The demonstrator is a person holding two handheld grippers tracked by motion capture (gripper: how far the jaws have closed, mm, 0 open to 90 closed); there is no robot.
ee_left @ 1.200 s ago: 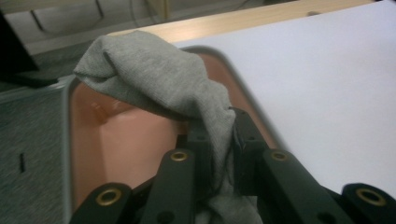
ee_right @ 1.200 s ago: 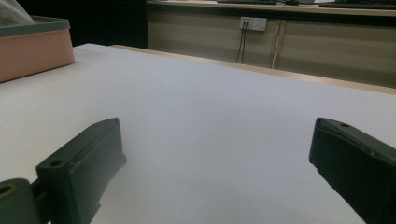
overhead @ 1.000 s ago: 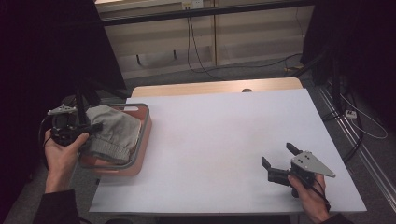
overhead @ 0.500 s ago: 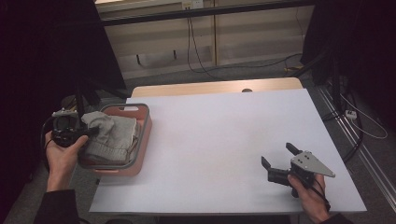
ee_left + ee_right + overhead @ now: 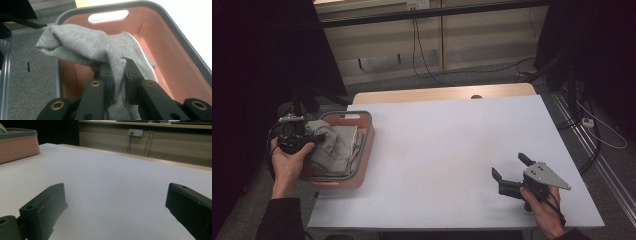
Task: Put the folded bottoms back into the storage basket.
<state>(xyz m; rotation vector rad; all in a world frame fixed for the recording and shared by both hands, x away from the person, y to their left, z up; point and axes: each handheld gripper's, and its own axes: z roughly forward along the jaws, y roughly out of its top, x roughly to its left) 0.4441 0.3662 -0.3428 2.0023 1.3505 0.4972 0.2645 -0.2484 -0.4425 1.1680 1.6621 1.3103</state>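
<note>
My left gripper (image 5: pixel 318 136) is at the left edge of the table (image 5: pixel 452 150), over the near end of the pink basket (image 5: pixel 368 145) with its grey rim. Its jaws are pressed together on a fold of the grey cloth (image 5: pixel 82 48); in the left gripper view the fabric is pinched between the two black pads and bunches up above them, draping over the basket's left wall, while the rest of it lies down inside against the pink floor. The cut-out handle (image 5: pixel 108 16) at the basket's far end shows just beyond the cloth. From the high view more folded grey fabric sits in the basket under the piece I hold. My right gripper (image 5: pixel 510 173) is well apart from all this, near the table's front right corner, pointing toward the left. Its jaws stand wide apart with nothing between them, only the bare white tabletop, and the basket's corner (image 5: pixel 17 143) is far off at the upper left.
</note>
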